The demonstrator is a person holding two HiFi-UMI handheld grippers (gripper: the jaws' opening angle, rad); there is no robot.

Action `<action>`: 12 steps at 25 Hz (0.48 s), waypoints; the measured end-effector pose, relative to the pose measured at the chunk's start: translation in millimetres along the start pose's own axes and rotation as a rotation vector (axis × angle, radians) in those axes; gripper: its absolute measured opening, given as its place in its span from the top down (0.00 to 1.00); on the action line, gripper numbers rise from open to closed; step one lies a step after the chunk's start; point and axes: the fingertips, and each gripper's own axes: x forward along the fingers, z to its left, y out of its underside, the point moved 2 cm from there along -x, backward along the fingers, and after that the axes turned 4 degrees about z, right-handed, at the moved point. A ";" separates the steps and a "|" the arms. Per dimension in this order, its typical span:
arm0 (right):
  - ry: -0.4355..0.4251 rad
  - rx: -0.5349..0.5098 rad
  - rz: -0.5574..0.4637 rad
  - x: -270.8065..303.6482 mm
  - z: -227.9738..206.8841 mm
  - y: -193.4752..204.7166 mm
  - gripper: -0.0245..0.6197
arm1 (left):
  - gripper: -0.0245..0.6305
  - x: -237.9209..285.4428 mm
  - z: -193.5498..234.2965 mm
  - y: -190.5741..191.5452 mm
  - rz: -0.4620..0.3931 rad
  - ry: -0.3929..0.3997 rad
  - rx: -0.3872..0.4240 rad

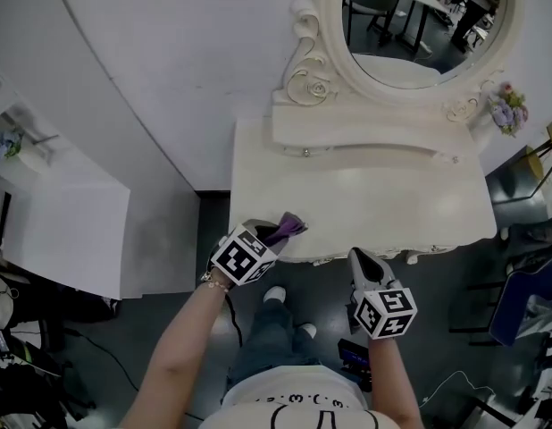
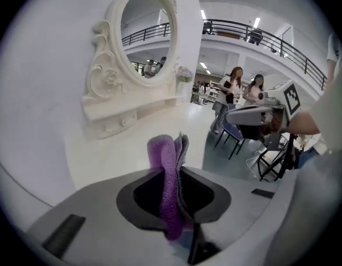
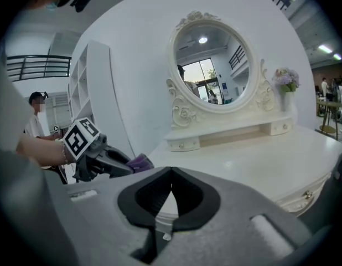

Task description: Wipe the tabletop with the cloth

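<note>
One white dressing table (image 1: 383, 204) bears one oval mirror (image 1: 410, 34) and one vase of flowers (image 1: 508, 110). At the table's front edge are one purple cloth (image 1: 290, 229) and two grippers, the left gripper (image 1: 274, 232) and the right gripper (image 1: 358, 257).

This looks like a staged room set inside a large open hall, a showroom or studio rather than a home. An ornate cream vanity bench (image 1: 365, 195) with an oval mirror (image 1: 410, 25) and a vase of flowers (image 1: 508, 110) stands against a bare white partition wall (image 1: 169, 52), near a white shelving unit (image 3: 96, 82). Around it the hall opens up, with a railed mezzanine balcony (image 2: 254, 35) under ceiling lights (image 2: 255, 22). People (image 2: 233, 90) stand about near a blue chair (image 2: 233, 133) on a dark floor (image 1: 169, 329).
</note>
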 end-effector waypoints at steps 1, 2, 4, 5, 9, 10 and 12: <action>0.002 -0.002 0.000 0.8 -0.2 -1.9 0.96 | 0.85 -4.1 14.7 -7.5 0.000 -0.035 0.021; 0.006 -0.004 -0.001 1.7 -1.0 -4.1 0.96 | 0.85 -7.1 30.7 -13.9 0.007 -0.075 0.052; 0.018 -0.006 -0.005 5.4 -3.2 -9.3 0.96 | 0.85 -11.5 65.7 -23.8 0.033 -0.163 0.116; 0.023 -0.006 -0.007 8.5 -4.1 -11.9 0.96 | 0.85 -13.4 83.8 -27.7 0.048 -0.205 0.140; 0.048 0.004 0.002 25.9 -9.7 -17.9 0.96 | 0.85 -14.2 160.6 -42.8 0.077 -0.367 0.200; 0.058 0.009 0.009 30.6 -12.2 -18.4 0.96 | 0.85 -11.7 180.2 -47.6 0.081 -0.406 0.220; 0.078 0.020 0.027 41.0 -17.0 -19.1 0.96 | 0.85 -3.9 217.7 -57.9 0.096 -0.477 0.278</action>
